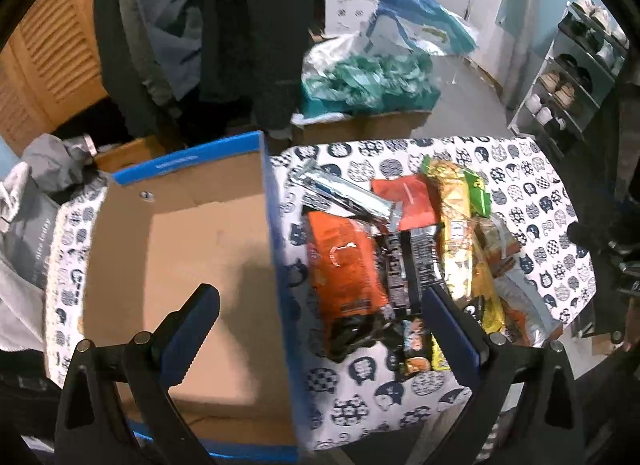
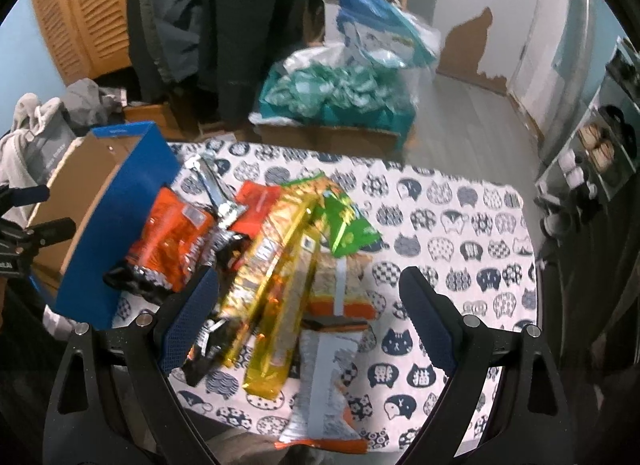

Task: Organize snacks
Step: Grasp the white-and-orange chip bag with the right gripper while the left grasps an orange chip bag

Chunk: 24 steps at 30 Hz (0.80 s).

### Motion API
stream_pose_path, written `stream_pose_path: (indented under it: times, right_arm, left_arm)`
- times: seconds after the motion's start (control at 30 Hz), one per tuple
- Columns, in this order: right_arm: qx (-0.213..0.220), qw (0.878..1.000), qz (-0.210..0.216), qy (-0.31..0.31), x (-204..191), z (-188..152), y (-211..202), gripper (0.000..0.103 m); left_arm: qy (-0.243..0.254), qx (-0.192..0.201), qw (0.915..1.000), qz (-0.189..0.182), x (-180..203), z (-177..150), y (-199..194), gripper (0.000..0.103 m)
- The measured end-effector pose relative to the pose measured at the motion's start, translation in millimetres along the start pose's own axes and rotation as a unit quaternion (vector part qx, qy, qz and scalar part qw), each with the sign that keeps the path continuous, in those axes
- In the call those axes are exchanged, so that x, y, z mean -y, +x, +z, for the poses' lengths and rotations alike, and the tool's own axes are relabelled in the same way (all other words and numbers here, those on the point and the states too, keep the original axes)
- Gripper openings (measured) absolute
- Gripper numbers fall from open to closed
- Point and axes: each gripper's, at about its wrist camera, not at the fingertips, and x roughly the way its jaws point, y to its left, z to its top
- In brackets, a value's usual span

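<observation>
A heap of snack packets lies on the cat-print tablecloth (image 1: pixel 532 193): an orange bag (image 1: pixel 344 261), a red pouch (image 1: pixel 408 201), a silver wrapper (image 1: pixel 344 189), gold packets (image 1: pixel 456 225) and a green one (image 1: pixel 478 193). An empty cardboard box with a blue rim (image 1: pixel 180 249) stands to the left of the heap. My left gripper (image 1: pixel 320 297) is open, straddling the box's right wall, nothing held. My right gripper (image 2: pixel 310 285) is open above the gold packets (image 2: pixel 276 265), beside the orange bag (image 2: pixel 168 237), green packet (image 2: pixel 348 225) and a silver-orange bag (image 2: pixel 324 385).
Behind the table sit a cardboard box of teal packets (image 2: pixel 336 93), a blue bag (image 2: pixel 372 29) and hanging dark coats (image 2: pixel 240 25). A shoe rack (image 1: pixel 576 77) stands at the right. Grey clothing (image 1: pixel 24 225) is piled left of the box. Bare tablecloth (image 2: pixel 472 233) lies right of the heap.
</observation>
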Motion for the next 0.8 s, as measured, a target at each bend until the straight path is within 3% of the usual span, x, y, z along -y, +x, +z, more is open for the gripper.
stream_pose_path:
  times: [0.3,0.8]
  right_arm:
    - [-0.035,0.999,-0.026,0.022,24.3,-18.5,20.6,0.09]
    - [-0.143,0.989,0.001,0.03,26.7,-62.9,77.7,0.09]
  left_arm:
    - [0.011,-0.03,0.9994,-0.009,36.6,14.1,27.3,0.102]
    - [0.027,-0.073,0.9968,0.016,65.7,4.6,77.1,0.102]
